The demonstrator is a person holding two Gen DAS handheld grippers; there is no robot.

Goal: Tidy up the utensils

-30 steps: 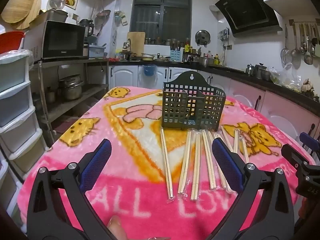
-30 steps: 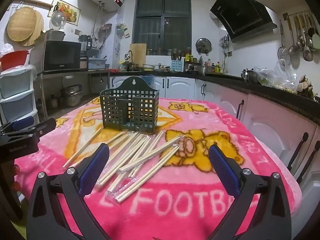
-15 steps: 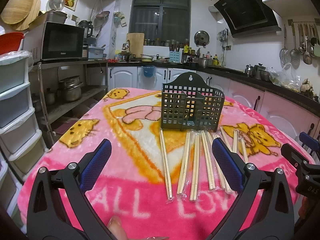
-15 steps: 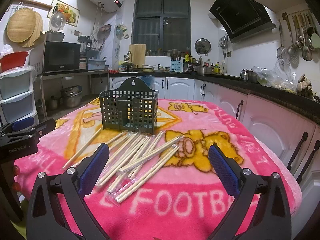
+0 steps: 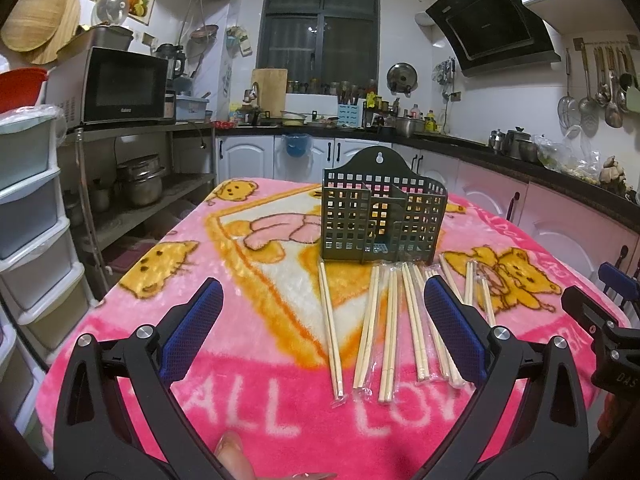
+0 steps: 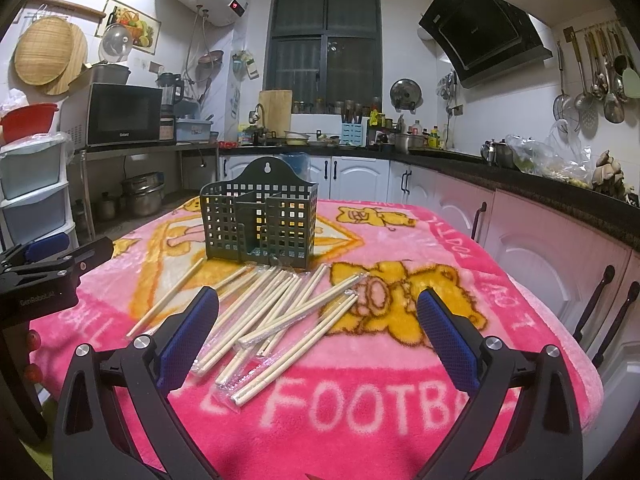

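Observation:
A dark green perforated utensil holder [image 5: 383, 222] stands upright on the pink blanket-covered table [image 5: 256, 408]; it also shows in the right wrist view [image 6: 260, 224]. Several pairs of wooden chopsticks in clear sleeves [image 5: 390, 328] lie flat in front of it, fanned out in the right wrist view [image 6: 272, 320]. My left gripper [image 5: 320, 328] is open and empty above the near table edge. My right gripper [image 6: 318, 334] is open and empty, hovering over the chopsticks' near ends. Each gripper shows at the edge of the other's view.
The table [image 6: 400, 400] carries a pink cartoon blanket. Plastic drawers [image 5: 28, 216] and a metal shelf with a microwave [image 5: 120, 88] stand at the left. Kitchen counters and cabinets [image 6: 540, 224] run along the back and right. Chair backs [image 6: 608, 312] sit by the right table edge.
Both views have shifted only slightly; the holder and chopsticks lie where they were and both grippers stay open.

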